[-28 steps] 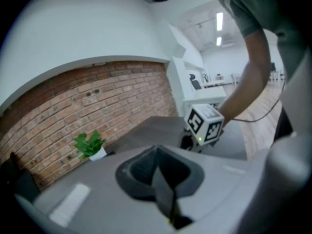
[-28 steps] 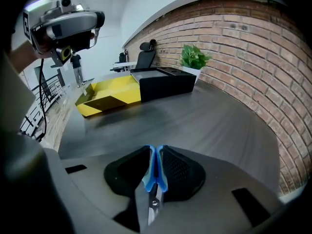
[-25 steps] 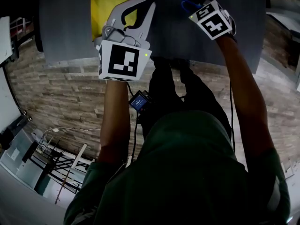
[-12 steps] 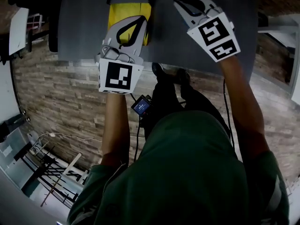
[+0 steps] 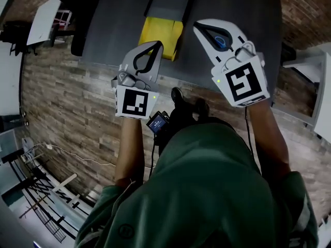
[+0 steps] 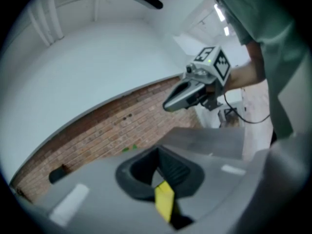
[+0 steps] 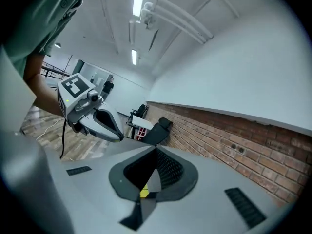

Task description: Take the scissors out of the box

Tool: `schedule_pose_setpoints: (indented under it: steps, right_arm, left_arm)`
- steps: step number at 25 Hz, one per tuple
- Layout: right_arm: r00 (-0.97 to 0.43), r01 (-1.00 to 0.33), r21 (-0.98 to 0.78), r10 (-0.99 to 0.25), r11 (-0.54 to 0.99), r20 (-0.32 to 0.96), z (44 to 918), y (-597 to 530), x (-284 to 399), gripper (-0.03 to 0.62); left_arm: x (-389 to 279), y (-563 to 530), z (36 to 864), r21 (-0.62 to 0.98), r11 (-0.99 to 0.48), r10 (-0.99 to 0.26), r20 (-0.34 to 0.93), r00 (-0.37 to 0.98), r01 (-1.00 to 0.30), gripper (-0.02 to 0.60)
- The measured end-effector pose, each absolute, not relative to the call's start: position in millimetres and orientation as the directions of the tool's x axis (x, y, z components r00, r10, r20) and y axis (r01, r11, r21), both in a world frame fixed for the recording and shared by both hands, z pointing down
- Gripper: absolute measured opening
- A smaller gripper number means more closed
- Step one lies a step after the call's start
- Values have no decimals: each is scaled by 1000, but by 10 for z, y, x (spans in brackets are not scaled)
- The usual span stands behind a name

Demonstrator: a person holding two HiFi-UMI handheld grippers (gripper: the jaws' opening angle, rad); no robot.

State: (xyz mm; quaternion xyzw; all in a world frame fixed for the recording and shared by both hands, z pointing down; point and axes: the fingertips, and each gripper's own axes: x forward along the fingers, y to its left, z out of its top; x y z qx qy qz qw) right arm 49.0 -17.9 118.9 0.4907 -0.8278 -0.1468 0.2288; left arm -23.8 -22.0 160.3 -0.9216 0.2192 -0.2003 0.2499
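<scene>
- The scissors cannot be made out for certain in any view. The only hint is a small blue shape (image 5: 221, 41) seen in the head view through the hole in the right gripper's body, and I cannot tell what it is.
- The box (image 5: 161, 34) is yellow with a dark grey part at its far end. It lies on the dark grey table (image 5: 248, 14), ahead of the person and between the two grippers.
- The left gripper (image 5: 156, 46) has its jaws together at the tips and holds nothing. In the head view its tips sit at the near edge of the box. In its own view, a strip of the yellow box (image 6: 165, 201) shows through the gap behind the closed tips.
- The right gripper (image 5: 199, 26) also has its jaws together and holds nothing. It is to the right of the box and apart from it. A scrap of yellow (image 7: 145, 193) shows through the gap in its own view.
- Each gripper shows in the other's view, held up over the table.
- The person wears a green top (image 5: 207, 190) and stands on a wood-plank floor (image 5: 67, 107).
- A brick wall (image 7: 234, 135) runs behind the table.
</scene>
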Motion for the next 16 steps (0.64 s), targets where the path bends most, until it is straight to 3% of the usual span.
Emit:
schedule_pose_setpoints:
  steps: [9, 16]
  right_arm:
    - [-486, -712, 470, -849, 522, 206, 1174, 167, 409, 7]
    - [-507, -708, 456, -838, 539, 203, 1207, 86, 570, 6]
  left_arm:
    - [-377, 156, 1624, -544, -746, -582, 254, 772, -384, 0]
    - [-247, 138, 1737, -549, -747, -581, 267, 769, -375, 0]
